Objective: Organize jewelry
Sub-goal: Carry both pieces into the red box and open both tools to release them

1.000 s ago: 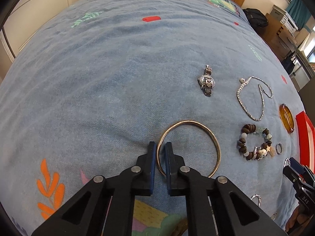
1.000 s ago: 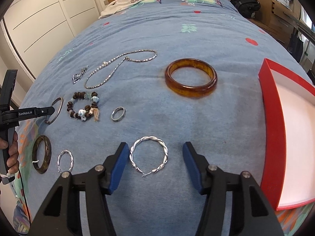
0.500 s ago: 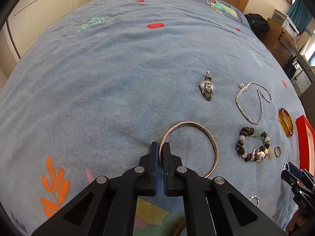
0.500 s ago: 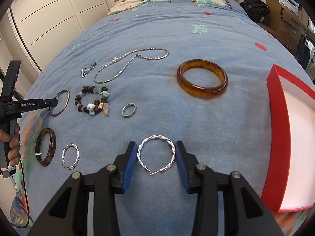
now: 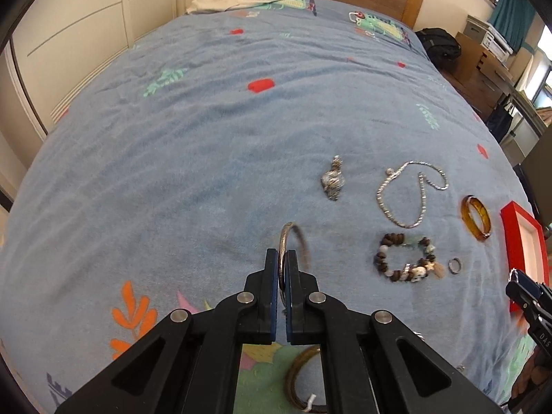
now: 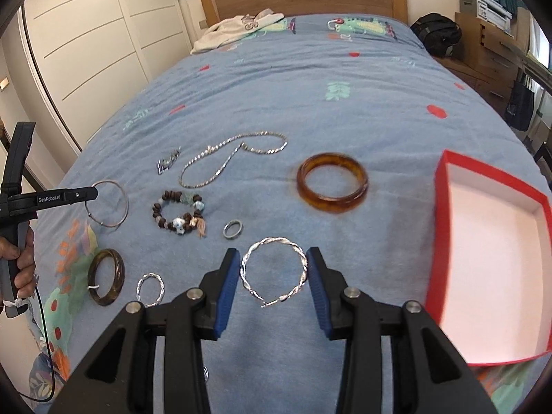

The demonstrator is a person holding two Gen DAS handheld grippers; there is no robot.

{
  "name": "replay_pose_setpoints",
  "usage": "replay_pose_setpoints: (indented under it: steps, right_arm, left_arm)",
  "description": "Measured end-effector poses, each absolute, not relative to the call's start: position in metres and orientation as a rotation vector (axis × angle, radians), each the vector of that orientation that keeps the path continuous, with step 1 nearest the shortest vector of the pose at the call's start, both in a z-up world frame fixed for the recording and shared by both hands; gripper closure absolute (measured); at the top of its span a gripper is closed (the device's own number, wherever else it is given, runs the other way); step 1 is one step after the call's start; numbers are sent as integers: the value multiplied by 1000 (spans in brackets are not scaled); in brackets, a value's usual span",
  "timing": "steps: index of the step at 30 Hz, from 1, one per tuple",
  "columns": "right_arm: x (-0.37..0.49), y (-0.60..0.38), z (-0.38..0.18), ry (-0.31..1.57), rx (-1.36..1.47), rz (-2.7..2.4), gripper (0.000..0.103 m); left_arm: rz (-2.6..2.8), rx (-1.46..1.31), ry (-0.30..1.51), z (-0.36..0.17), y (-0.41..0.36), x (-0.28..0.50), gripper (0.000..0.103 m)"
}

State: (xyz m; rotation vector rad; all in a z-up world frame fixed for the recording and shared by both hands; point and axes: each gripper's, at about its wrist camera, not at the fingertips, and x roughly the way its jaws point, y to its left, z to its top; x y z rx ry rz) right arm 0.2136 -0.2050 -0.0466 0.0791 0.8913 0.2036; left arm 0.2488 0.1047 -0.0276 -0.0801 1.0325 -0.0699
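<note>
My left gripper [image 5: 283,258] is shut on a thin metal bangle [image 5: 288,238] and holds it edge-on, lifted off the blue bedspread; it also shows in the right wrist view [image 6: 110,203]. My right gripper [image 6: 273,269] is shut on a large twisted silver hoop [image 6: 274,270], its pads touching both sides of the hoop. A red box with a white inside [image 6: 490,252] lies to the right. An amber bangle [image 6: 332,182], a beaded bracelet [image 6: 181,215], a small ring [image 6: 233,229], a silver chain [image 6: 234,155] and a watch [image 5: 333,183] lie on the bed.
A dark bangle [image 6: 106,276] and a small twisted hoop [image 6: 150,289] lie at the near left. White clothing [image 6: 238,29] lies by the wooden headboard. Cupboards stand to the left, a black bag [image 6: 436,32] and drawers to the right.
My left gripper closed on the thin bangle and lifted it, tipping it edge-on. My right gripper closed in around the twisted hoop and raised it off the bed.
</note>
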Motion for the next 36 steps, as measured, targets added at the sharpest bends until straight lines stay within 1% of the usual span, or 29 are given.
replay_pose_setpoints:
  steps: [8, 13, 18, 26, 36]
  right_arm:
    - [186, -267, -13, 828, 110, 113, 65]
    - [166, -318, -3, 811, 122, 33, 65]
    - [151, -367, -1, 812, 136, -38, 65]
    - [144, -421, -5, 835, 150, -110, 65]
    - [185, -450, -13, 839, 138, -99, 65]
  left_arm:
    - [-146, -4, 993, 11, 49, 241, 100]
    - [-231, 42, 978, 30, -6, 241, 100]
    - [-342, 104, 950, 46, -78, 243, 100]
    - [-498, 135, 960, 48, -175, 247, 100]
    - [-625, 144, 991, 33, -267, 258, 100]
